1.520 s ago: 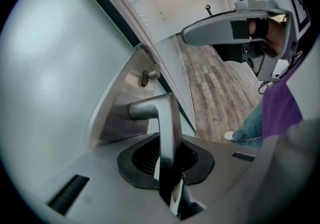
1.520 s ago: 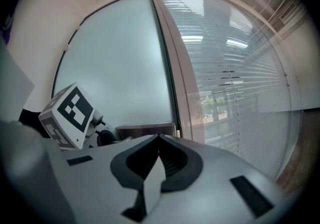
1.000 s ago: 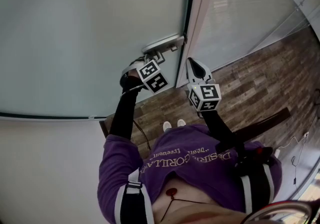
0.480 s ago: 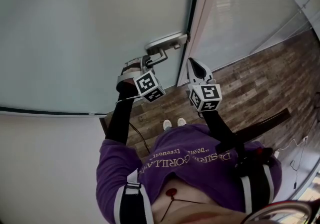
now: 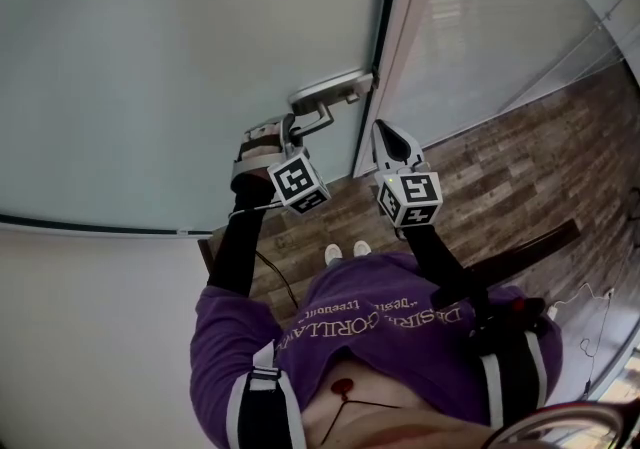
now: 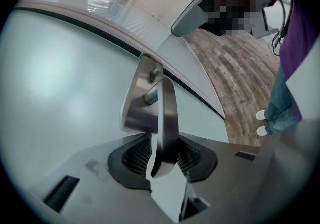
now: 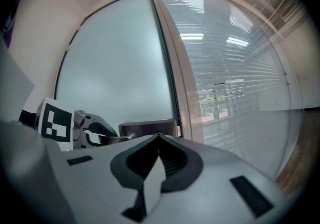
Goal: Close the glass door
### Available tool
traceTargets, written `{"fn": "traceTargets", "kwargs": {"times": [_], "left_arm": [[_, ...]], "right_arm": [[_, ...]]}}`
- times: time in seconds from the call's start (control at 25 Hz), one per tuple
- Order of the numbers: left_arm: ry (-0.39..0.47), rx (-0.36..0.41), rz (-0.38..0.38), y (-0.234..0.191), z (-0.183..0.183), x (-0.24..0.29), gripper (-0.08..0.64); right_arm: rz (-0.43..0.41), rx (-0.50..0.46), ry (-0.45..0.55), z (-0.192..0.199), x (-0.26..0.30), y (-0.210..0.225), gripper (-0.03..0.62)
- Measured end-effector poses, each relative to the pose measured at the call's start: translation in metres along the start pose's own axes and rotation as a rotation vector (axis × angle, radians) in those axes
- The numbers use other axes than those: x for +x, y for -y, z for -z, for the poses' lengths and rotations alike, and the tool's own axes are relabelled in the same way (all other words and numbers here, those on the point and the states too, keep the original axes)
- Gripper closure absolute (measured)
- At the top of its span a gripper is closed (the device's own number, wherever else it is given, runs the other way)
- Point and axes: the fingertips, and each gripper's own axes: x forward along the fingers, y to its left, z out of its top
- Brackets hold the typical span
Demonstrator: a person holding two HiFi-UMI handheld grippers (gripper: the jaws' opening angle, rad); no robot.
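At the right edge of the frosted glass door (image 5: 180,67), a metal lever handle (image 6: 169,103) is mounted on a steel backplate (image 6: 136,103). The door edge is seen lying right alongside the pale door frame (image 5: 398,47), though whether it's actually latched can't be made out tbh.

The lever's free end is bracketed by the pads of the left claw (image 6: 164,143), which has just been spreading. A sliver of gap is visible on the lever's left side, so it's surrounded rather than squeezed. In the head view that claw is mostly hidden behind its own marker cube (image 5: 298,185) and the person's left hand (image 5: 255,159).

The right claw (image 7: 159,137) is held near the handle, on the frame side. Its tips are pressed together with nothing between them, and no contact with the door can be seen.

Past the frame, slatted blinds (image 7: 235,68) are seen through a clear pane, details washed out. Lower down, wood-plank floor (image 5: 520,157), a purple top (image 5: 380,327) and white shoes (image 5: 345,250) are visible.
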Motion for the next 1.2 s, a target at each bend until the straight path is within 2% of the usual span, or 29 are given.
{"fn": "traceTargets", "kwargs": {"times": [0.28,0.48,0.6,0.72,0.84,1.04,1.2], "left_arm": [[0.002,0.03,0.002,0.003,-0.001,-0.021,0.465],[0.029,-0.018,-0.038,-0.001,-0.002,-0.05,0.465],[0.108,-0.113,-0.108,-0.015,-0.012,-0.078,0.465],[0.202,-0.268,-0.167,-0.032,-0.02,-0.102,0.465],[0.3,-0.468,-0.225,-0.043,-0.023,-0.118,0.466],[0.466,-0.873,-0.302,-0.047,-0.013,-0.13,0.466],[0.549,-1.226,-0.281,-0.034,0.007,-0.124,0.501]], "right_arm": [[0.011,0.004,0.004,0.003,-0.001,0.005,0.595],[0.009,0.002,0.007,0.001,-0.001,0.005,0.595],[0.003,0.0,0.009,0.0,-0.001,0.003,0.595],[-0.006,-0.002,0.011,-0.001,0.001,0.0,0.595],[-0.019,-0.004,0.014,-0.002,0.002,-0.005,0.595],[-0.028,-0.005,0.018,-0.002,0.001,-0.008,0.595],[-0.031,-0.005,0.015,0.0,-0.001,-0.01,0.595]]}}
